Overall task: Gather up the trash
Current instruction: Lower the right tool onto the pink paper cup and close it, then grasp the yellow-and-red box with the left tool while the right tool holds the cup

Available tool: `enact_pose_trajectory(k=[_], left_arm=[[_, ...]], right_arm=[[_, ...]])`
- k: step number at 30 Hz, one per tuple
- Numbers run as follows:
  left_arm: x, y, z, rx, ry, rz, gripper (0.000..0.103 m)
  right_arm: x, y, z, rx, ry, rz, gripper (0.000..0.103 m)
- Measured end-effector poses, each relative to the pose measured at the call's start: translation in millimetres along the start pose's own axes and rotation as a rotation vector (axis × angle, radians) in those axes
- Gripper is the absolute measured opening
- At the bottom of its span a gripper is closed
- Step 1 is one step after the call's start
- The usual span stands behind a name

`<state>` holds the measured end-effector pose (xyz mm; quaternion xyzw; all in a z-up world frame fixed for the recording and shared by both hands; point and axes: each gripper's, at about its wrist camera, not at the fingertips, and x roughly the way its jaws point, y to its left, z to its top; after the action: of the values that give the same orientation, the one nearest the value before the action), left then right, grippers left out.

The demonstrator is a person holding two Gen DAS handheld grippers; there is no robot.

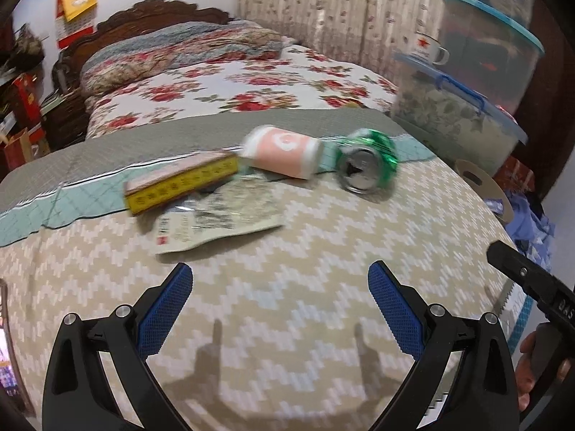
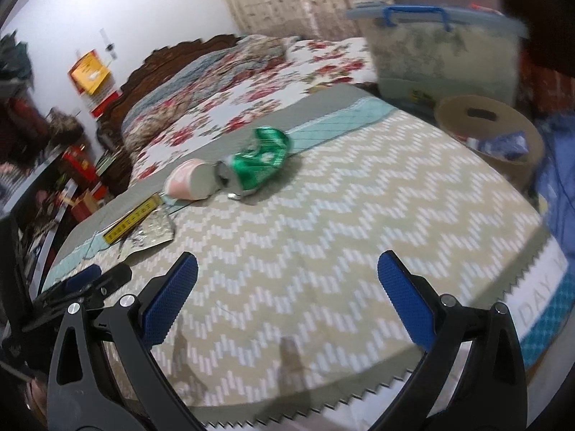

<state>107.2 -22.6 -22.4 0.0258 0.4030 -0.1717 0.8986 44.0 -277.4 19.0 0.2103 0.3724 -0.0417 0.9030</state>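
Observation:
On the zigzag-patterned cloth point(image 1: 287, 287) lie a crushed green can point(image 1: 368, 163), a pink and white can point(image 1: 284, 152) on its side, a flat yellow box point(image 1: 181, 183) and a printed foil wrapper point(image 1: 215, 221) partly under the box. The right wrist view shows the green can point(image 2: 257, 161), pink can point(image 2: 190, 179), yellow box point(image 2: 131, 222) and wrapper point(image 2: 151, 233) too. My left gripper point(image 1: 280, 280) is open and empty, short of the wrapper. My right gripper point(image 2: 287, 269) is open and empty, well short of the green can.
A tan paper bin point(image 2: 492, 136) with blue scraps inside stands off the cloth's far right edge. Stacked plastic storage boxes point(image 1: 467, 89) with a white mug point(image 1: 427, 48) rise behind it. A floral bed point(image 1: 233, 82) lies beyond the table.

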Motion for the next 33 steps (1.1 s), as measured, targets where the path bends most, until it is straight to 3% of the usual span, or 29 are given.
enact_pose_trajectory(k=[7,9,12,14,17,22,27,28,29,31,33], left_arm=[[-6.3,67.2,27.5,-0.095,-0.038,0.097,0.093],[-4.9,75.4,38.4,-0.063,-0.052,0.14,0.093],[8.8,71.2,57.2,0.064,-0.049,0.188,0.094],[25.6,69.5,65.3,0.121,-0.027,0.178,0.094],[55.8,78.2,70.4,0.134,0.058,0.099,0.094],[89.6,95.0,69.2,0.107,0.128,0.072,0.094],[96.4,101.0,75.5,0.067,0.139,0.046,0.092],[96.8,99.8,75.9,0.074,0.137,0.053,0.087],[96.4,97.2,75.7,0.087,0.135,0.062,0.085],[96.9,93.6,75.8,0.107,0.133,0.08,0.078],[95.6,90.3,74.4,0.119,0.133,0.097,0.076]], right_arm=[[31.1,48.0,13.5,-0.167,0.047,0.125,0.096],[44.7,62.8,22.4,-0.212,0.065,0.155,0.095],[70.2,89.5,43.8,-0.328,0.084,0.171,0.095],[90.2,108.3,59.1,-0.42,0.094,0.156,0.095],[125.4,132.8,82.2,-0.538,0.141,0.144,0.095],[199.3,165.7,104.8,-0.729,0.329,0.117,0.096],[253.7,176.3,111.3,-0.749,0.483,0.082,0.094],[256.6,176.8,109.2,-0.741,0.495,0.088,0.091],[258.7,177.0,106.2,-0.729,0.521,0.11,0.079],[251.7,174.1,102.6,-0.688,0.527,0.152,0.074],[240.5,175.4,97.0,-0.696,0.484,0.141,0.069]])
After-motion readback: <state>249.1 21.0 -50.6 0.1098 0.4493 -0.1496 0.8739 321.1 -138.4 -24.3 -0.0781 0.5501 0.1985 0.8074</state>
